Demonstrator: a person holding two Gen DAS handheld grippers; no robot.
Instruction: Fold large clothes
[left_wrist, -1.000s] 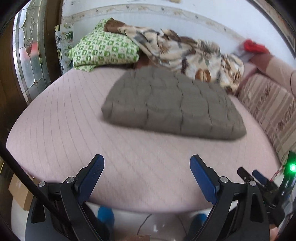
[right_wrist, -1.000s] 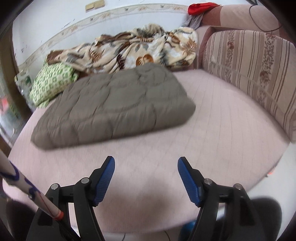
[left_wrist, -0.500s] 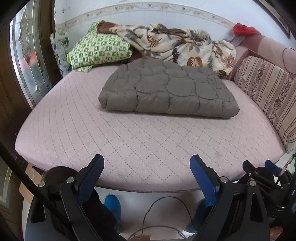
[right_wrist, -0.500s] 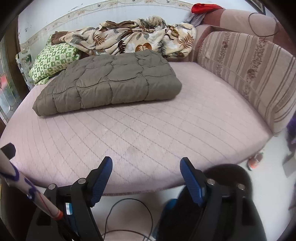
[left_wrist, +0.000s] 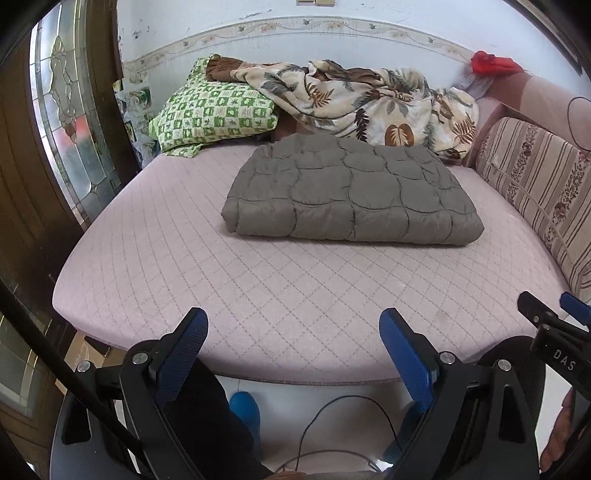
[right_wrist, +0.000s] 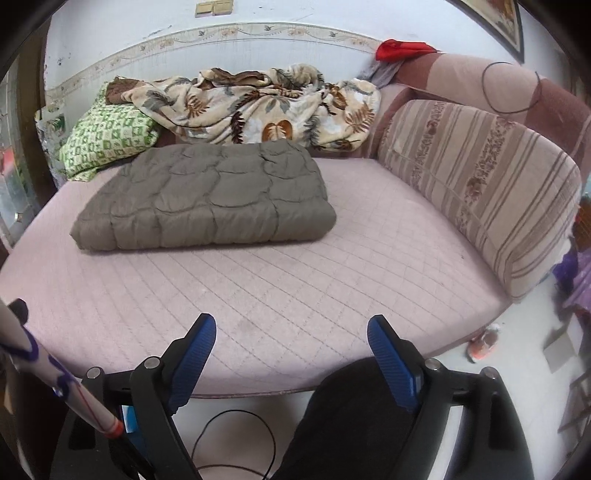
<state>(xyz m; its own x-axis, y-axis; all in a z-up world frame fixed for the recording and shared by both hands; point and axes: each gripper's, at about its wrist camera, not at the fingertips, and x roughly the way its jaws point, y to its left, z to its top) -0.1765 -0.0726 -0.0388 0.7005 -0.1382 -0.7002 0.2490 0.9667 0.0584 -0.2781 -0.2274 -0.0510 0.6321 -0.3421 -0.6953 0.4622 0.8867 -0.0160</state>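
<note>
Item: grey quilted comforter (left_wrist: 351, 195), folded into a thick rectangle, lying flat on the pink quilted bed (left_wrist: 258, 295), toward 12 o'clock of its middle. Behind it, against the wall: leaf-print blanket (left_wrist: 362, 99), bunched, touching the comforter's far edge; green checked pillow (left_wrist: 214, 110) at 10 o'clock. Striped cushion (right_wrist: 480, 184) along the bed's 3 o'clock side. Red cloth (right_wrist: 402, 48) on the sofa back. Left gripper (left_wrist: 293, 347): jaws spread wide, holding nothing, at the bed's near edge, well apart from the comforter. Right gripper (right_wrist: 291, 350): jaws likewise wide, empty. Black cable (left_wrist: 343, 424) on the floor below.
</note>
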